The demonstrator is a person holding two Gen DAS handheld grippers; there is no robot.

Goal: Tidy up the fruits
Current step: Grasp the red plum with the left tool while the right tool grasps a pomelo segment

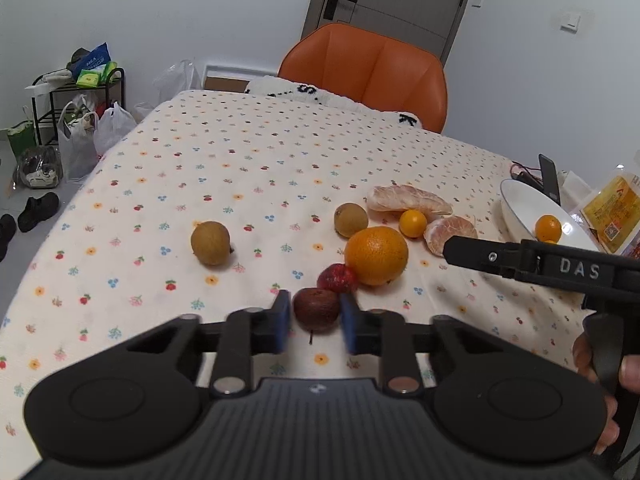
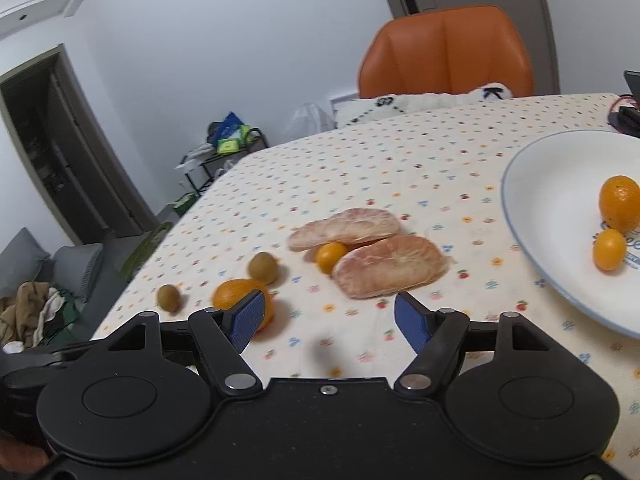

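My left gripper point(image 1: 316, 320) is open, its blue pads close on either side of a dark red-brown fruit point(image 1: 316, 309) that rests on the cloth. Just beyond lie a red berry point(image 1: 337, 278) and a large orange point(image 1: 376, 256). Two brown round fruits point(image 1: 211, 243) point(image 1: 351, 220), a kumquat point(image 1: 413, 223) and two peeled citrus segments point(image 2: 390, 266) point(image 2: 344, 234) are scattered behind. My right gripper point(image 2: 330, 320) stands open and empty over the cloth, near the segments. The white plate point(image 2: 520, 216) on the right holds two small oranges point(image 2: 619, 202) point(image 2: 609, 249).
An orange chair point(image 1: 368, 72) stands at the table's far side. A phone and cables point(image 1: 548, 178) and a yellow snack bag point(image 1: 612, 216) sit behind the plate. The table edge drops at the left to a floor with bags and shoes point(image 1: 76, 140).
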